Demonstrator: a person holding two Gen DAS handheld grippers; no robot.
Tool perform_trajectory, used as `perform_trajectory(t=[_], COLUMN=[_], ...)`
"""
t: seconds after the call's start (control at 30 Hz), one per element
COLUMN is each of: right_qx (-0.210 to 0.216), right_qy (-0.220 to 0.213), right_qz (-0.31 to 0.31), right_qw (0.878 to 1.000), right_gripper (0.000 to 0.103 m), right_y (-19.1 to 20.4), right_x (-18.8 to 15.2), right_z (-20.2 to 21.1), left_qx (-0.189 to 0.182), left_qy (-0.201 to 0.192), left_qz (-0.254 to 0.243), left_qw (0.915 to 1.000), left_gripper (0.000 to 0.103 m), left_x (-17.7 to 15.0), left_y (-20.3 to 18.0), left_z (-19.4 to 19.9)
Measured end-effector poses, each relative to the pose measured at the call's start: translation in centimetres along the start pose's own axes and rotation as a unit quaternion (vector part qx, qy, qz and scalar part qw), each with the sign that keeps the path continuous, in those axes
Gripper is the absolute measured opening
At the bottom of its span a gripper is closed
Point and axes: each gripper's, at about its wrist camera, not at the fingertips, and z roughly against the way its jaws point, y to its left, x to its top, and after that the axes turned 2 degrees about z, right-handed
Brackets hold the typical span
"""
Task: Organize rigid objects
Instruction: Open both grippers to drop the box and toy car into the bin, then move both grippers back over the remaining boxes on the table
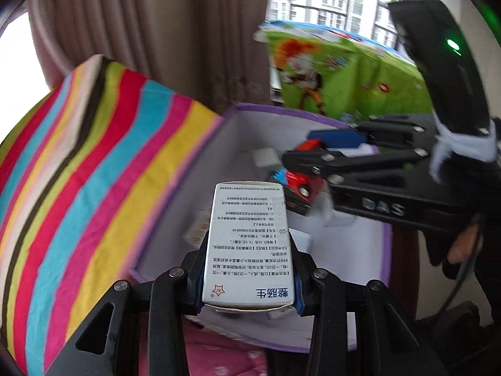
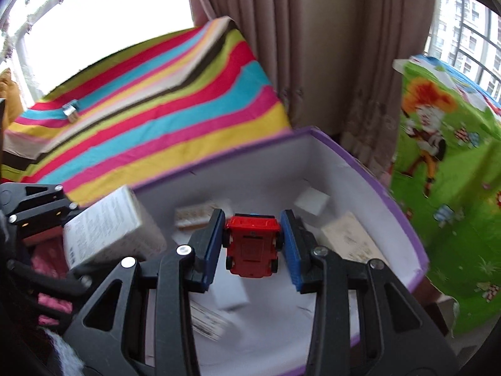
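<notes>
Plainly, the left gripper is clamped on one white rectangular cardboard medicine box printed with dark text, its two blue-padded fingers pressed flat against the box's long sides. The box points forward over the near rim of the open purple-edged storage box with a white interior.

The right gripper has its fingers partly apart, with one small red plastic toy car between the blue pads; its wheels sit at or just beside the pads, and whether the pads actually press on them cannot be told. The car hangs above the storage box's white floor. From the left wrist view the same right gripper reaches in from the right side with the car at its tips.

Inside the storage box lie several small pale cartons; about five or six show, blurred, so the count is uncertain. One striped multicoloured fabric box stands just beside the storage box, and one green cartoon-printed bag stands on its other side. Brown curtains hang behind.
</notes>
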Motion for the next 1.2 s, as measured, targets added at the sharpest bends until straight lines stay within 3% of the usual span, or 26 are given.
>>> perform_trajectory(t=[0.13,0.43,0.47,0.53,0.57,0.6,0.7,0.9,1.0,1.2], right_qx=[-0.017,-0.039,-0.036,-0.042,-0.053,-0.058,-0.066,-0.054,-0.031,0.045], right_qy=[0.013,0.052,0.063,0.085,0.094,0.098,0.090,0.076,0.074,0.056], right_qz=[-0.004,0.009,0.013,0.020,0.019,0.016,0.011,0.055,0.090,0.146], right_qw=[1.000,0.998,0.997,0.995,0.994,0.993,0.994,0.994,0.993,0.987], right_gripper=[0.041,0.041,0.042,0.042,0.043,0.053,0.067,0.074,0.074,0.076], right_y=[-0.8,-0.8,-0.8,-0.4,-0.4,-0.4,0.1,4.6,8.5,17.3], right_x=[-0.6,-1.5,-1.5,-1.7,-1.7,-1.6,-1.0,1.7,3.3,7.6], right_z=[-0.2,-0.5,-0.8,-1.2,-1.4,-1.5,-1.2,-1.9,-3.6,-7.1], left_qx=[-0.014,-0.031,-0.038,-0.039,-0.039,-0.041,-0.040,0.012,0.062,0.161], left_qy=[0.002,-0.002,0.000,-0.003,-0.008,-0.016,-0.042,-0.084,-0.090,-0.091], left_qz=[-0.022,-0.008,-0.005,-0.001,-0.001,0.001,0.009,0.085,0.140,0.222], left_qw=[0.9996,0.9995,0.9993,0.9992,0.9992,0.9990,0.9983,0.9927,0.9841,0.9574], left_gripper=[0.041,0.042,0.044,0.066,0.070,0.075,0.078,0.081,0.081,0.082], left_x=[-0.5,-0.9,-1.0,-1.1,-1.2,-1.3,-1.6,-4.0,-6.3,-10.8], left_y=[-1.7,-1.1,-1.0,-0.8,-0.7,-0.5,0.5,7.3,12.1,22.0], left_z=[-0.6,-0.4,-0.4,-0.3,-0.2,0.2,1.1,3.0,3.9,6.2])
